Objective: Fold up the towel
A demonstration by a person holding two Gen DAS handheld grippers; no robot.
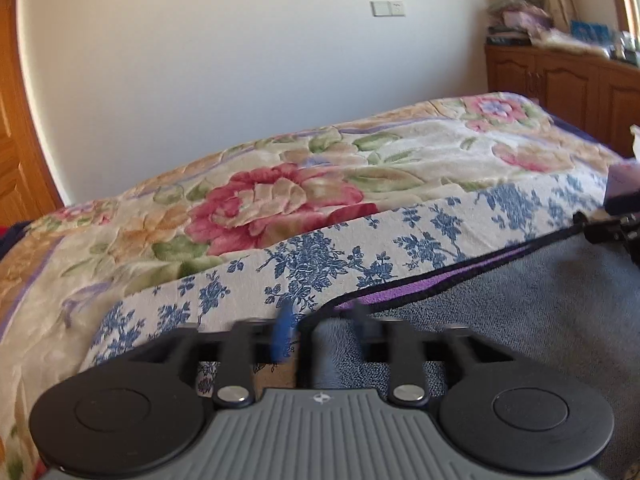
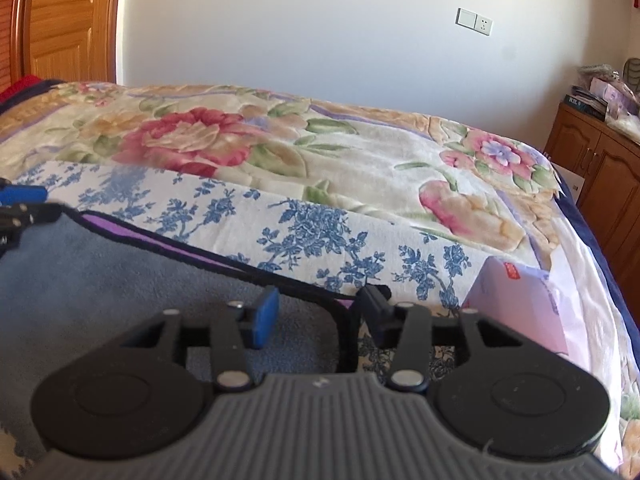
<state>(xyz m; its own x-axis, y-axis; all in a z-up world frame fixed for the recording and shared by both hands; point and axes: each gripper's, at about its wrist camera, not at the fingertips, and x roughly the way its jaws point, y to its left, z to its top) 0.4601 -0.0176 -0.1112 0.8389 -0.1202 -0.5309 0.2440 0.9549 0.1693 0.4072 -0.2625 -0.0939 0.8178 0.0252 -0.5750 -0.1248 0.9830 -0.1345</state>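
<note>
A grey towel (image 1: 520,304) with a purple inner face and black trim lies on a blue-flowered white cloth (image 1: 320,256) on the bed. My left gripper (image 1: 324,328) is open, its fingers astride the towel's near left corner, which rises between them. The towel also shows in the right wrist view (image 2: 120,272). My right gripper (image 2: 320,312) is open, its fingers either side of the towel's near right corner. Each gripper shows at the edge of the other's view.
A floral blanket (image 2: 360,152) covers the bed beyond the cloth. A pale purple box (image 2: 516,304) lies right of the towel. A wooden cabinet (image 1: 568,80) with clutter stands at the right wall. A wooden door (image 2: 68,16) is at the far left.
</note>
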